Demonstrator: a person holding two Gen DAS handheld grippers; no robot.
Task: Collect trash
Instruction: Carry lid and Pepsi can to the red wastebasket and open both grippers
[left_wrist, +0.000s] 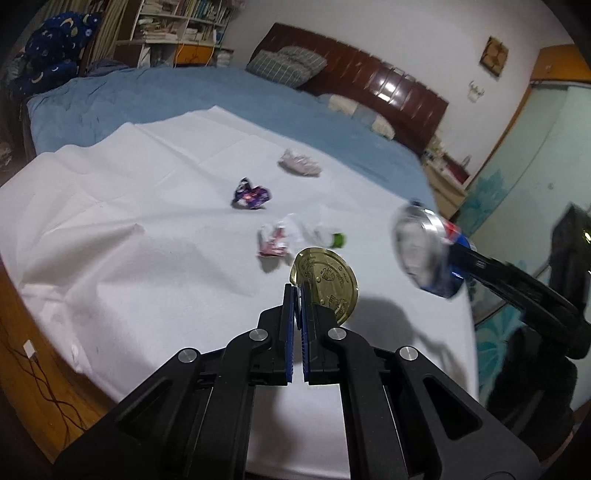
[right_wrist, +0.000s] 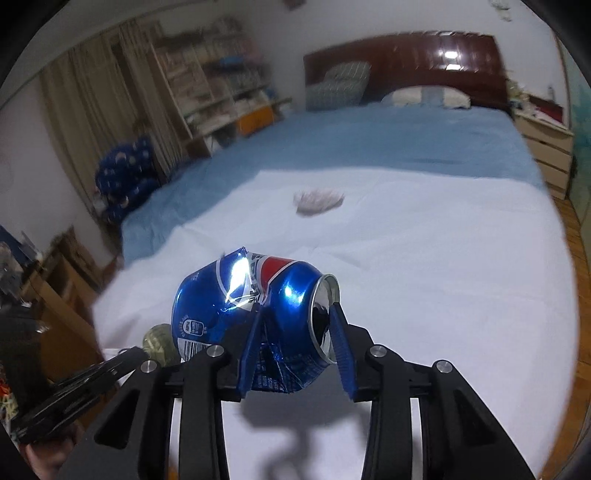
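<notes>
My left gripper (left_wrist: 298, 295) is shut on the rim of a round gold metal lid (left_wrist: 327, 282), held above the white sheet (left_wrist: 129, 221). My right gripper (right_wrist: 299, 317) is shut on a crushed blue Pepsi can (right_wrist: 255, 299), lifted over the sheet; the can (left_wrist: 428, 251) also shows blurred at the right of the left wrist view. On the sheet lie a purple wrapper (left_wrist: 252, 194), a red-and-white wrapper (left_wrist: 273, 242), a clear crumpled bottle with a green cap (left_wrist: 338, 240) and a crumpled pale tissue (left_wrist: 299, 162), which also shows in the right wrist view (right_wrist: 318, 201).
The white sheet covers the foot of a blue bed (right_wrist: 369, 144) with a dark wooden headboard (right_wrist: 406, 62). A bookshelf (right_wrist: 221, 88) stands left of the bed, a nightstand (right_wrist: 546, 147) to the right. Wooden floor (left_wrist: 37, 362) lies at the left.
</notes>
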